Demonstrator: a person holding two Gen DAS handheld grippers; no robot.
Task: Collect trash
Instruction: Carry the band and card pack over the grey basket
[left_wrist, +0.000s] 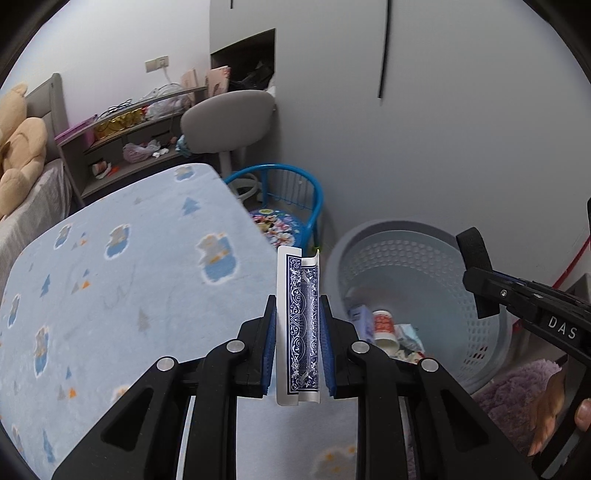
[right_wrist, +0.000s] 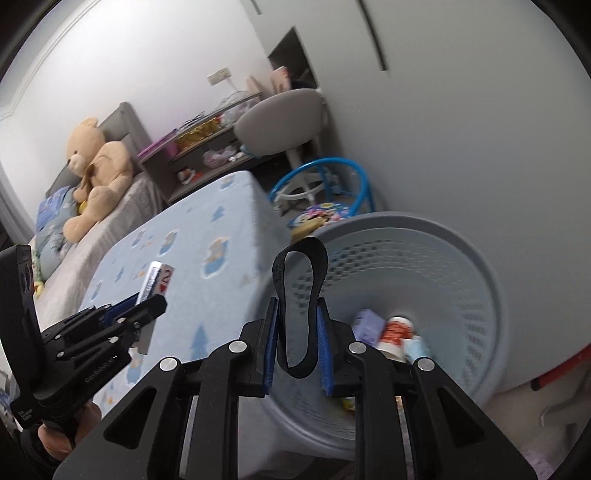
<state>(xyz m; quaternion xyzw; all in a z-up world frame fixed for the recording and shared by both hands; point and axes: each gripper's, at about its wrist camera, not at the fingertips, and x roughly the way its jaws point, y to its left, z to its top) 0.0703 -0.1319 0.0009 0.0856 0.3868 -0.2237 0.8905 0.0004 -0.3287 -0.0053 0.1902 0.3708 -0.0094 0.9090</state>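
left gripper (left_wrist: 298, 328) pinching cards (left_wrist: 298, 325), long axis along fingers, pointing away | right gripper (right_wrist: 298, 328) pinching band (right_wrist: 300, 306) loop, upright | over basket (right_wrist: 461, 280)

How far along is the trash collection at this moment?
Some trash, including a paper cup, already lies in the laundry basket. In hand: the left gripper holds bent playing cards, the right gripper a black band. Both remain undropped; the bedspread shows nothing more.

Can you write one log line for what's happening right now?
left gripper: shut on playing cards | right gripper: shut on black strap | basket: ahead, holds trash
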